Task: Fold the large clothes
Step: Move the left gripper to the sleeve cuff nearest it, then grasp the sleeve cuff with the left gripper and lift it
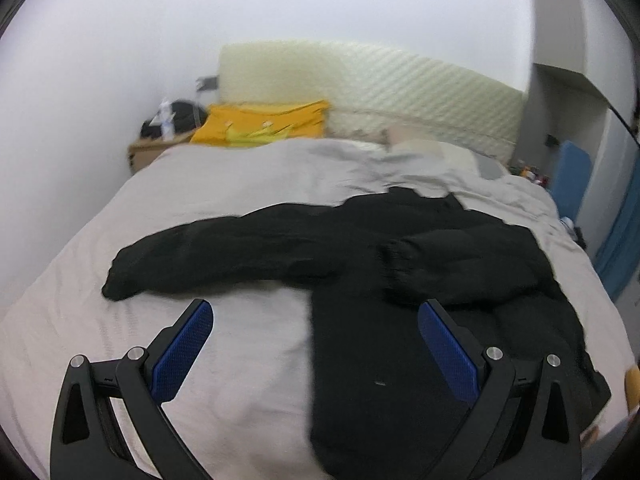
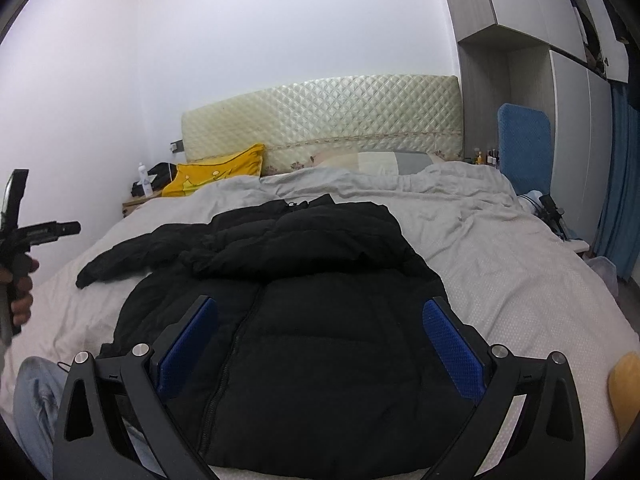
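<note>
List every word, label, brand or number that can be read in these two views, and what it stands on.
None can be read.
Yellow pillow: a crown-like drawing, no letters.
Bottles beside the headboard: labels too small.
White bottle on the nightstand: too blurred.
Black jacket: no visible label.

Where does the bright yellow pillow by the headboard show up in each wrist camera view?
Left wrist view: the bright yellow pillow sits upper centre-left, blurred, in front of the quilted cream headboard.
Right wrist view: it lies at mid-left, against the headboard's left end.
Shared landmark: that quilted cream headboard.
</note>
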{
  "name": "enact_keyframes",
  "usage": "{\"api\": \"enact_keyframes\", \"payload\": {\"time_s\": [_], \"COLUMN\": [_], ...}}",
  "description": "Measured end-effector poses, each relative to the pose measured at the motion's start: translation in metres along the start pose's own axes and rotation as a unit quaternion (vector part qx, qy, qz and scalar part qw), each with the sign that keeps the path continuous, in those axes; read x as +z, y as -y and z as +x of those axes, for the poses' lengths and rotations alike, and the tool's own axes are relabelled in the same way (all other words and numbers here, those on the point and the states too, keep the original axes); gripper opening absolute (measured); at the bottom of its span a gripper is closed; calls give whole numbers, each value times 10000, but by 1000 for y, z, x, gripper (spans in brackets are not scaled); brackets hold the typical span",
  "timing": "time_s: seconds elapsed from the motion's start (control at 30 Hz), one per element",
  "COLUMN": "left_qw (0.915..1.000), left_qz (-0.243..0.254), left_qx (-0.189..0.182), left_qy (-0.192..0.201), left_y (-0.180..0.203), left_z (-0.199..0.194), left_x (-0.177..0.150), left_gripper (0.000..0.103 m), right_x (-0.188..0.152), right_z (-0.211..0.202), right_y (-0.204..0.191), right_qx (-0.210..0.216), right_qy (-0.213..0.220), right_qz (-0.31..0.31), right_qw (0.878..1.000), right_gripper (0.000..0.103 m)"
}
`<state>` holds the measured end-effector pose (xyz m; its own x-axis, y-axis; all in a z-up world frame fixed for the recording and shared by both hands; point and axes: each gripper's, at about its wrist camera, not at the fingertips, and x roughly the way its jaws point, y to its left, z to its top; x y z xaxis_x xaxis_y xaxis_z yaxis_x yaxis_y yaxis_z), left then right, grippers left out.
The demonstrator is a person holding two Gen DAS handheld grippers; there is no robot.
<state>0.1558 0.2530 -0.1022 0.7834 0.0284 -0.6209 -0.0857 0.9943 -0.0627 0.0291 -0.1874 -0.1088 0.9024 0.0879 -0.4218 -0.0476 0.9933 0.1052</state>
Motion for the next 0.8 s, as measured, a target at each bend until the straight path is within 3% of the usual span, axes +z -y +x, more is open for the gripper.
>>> {"api": "enact_keyframes", "payload": {"time_s": [0.2, 0.37, 0.47, 0.63, 0.8], "left_qw": [9965, 9854, 9776, 9527, 9141], "left_qz": [-335, -1229, -1756, -2883, -4011], "left_qx": [759, 948, 892, 416, -206], "left_qy": [-125, -702, -738, -870, -556], "left_y": [-86, -169, -213, -286, -348], "left_z": [53, 106, 125, 163, 200], "left_x": [-2, -23, -37, -62, -91], "left_gripper": [103, 103, 103, 102, 101], "right_x": [-3, -5, -6, -6, -9], "right_z": [3, 11, 18, 31, 47], "right_y": [-4, -9, -11, -15, -24], "right_qx": [-48, -93, -138, -234, -379], "right_qy": [-24, -137, -225, -401, -649], "right_qz": [-65, -107, -73, 0, -40], "right_qw": [10000, 9998, 9996, 9989, 9972], "right_gripper": [103, 103, 103, 103, 103]}}
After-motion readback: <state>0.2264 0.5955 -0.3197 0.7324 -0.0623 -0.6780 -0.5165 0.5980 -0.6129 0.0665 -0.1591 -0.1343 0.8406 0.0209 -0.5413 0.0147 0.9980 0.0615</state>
